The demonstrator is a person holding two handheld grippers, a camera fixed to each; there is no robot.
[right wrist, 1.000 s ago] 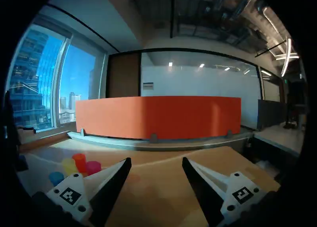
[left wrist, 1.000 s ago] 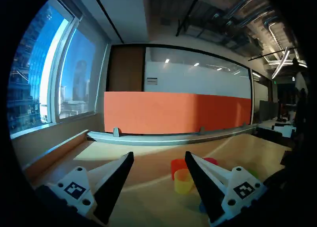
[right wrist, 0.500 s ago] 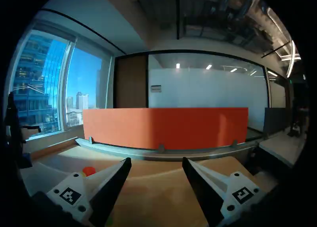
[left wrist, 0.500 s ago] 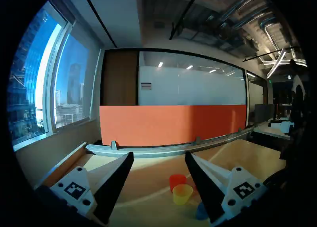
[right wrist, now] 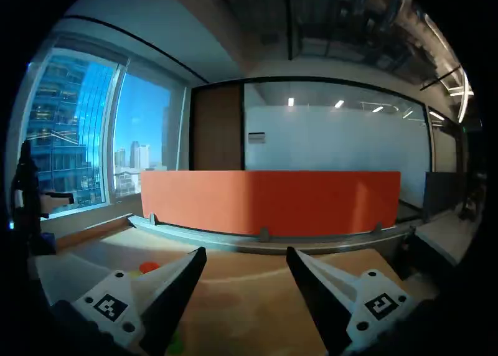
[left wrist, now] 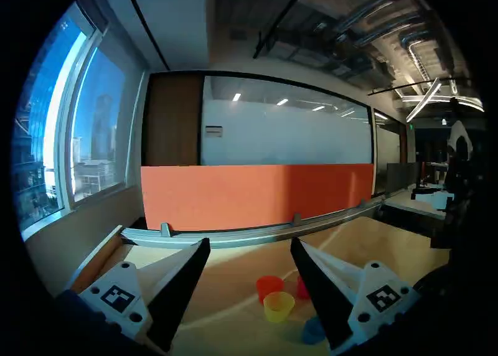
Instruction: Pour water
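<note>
The cups have slid lower between the left gripper's (left wrist: 249,244) wide-open fingers. The blue cup (left wrist: 313,330) is nearest, by the right finger. Then come the see-through yellow cup (left wrist: 278,306), the orange cup (left wrist: 269,287) and the pink cup (left wrist: 302,287), all on the wooden table (left wrist: 230,318). The right gripper (right wrist: 245,251) is open too and holds nothing.

The left gripper (left wrist: 249,241) has black, wedge-shaped jaws on white mounts (left wrist: 155,272), each bearing a square black-and-white marker (left wrist: 117,297) and small round holes (left wrist: 136,317). The right gripper (right wrist: 245,250) looks identical.
</note>
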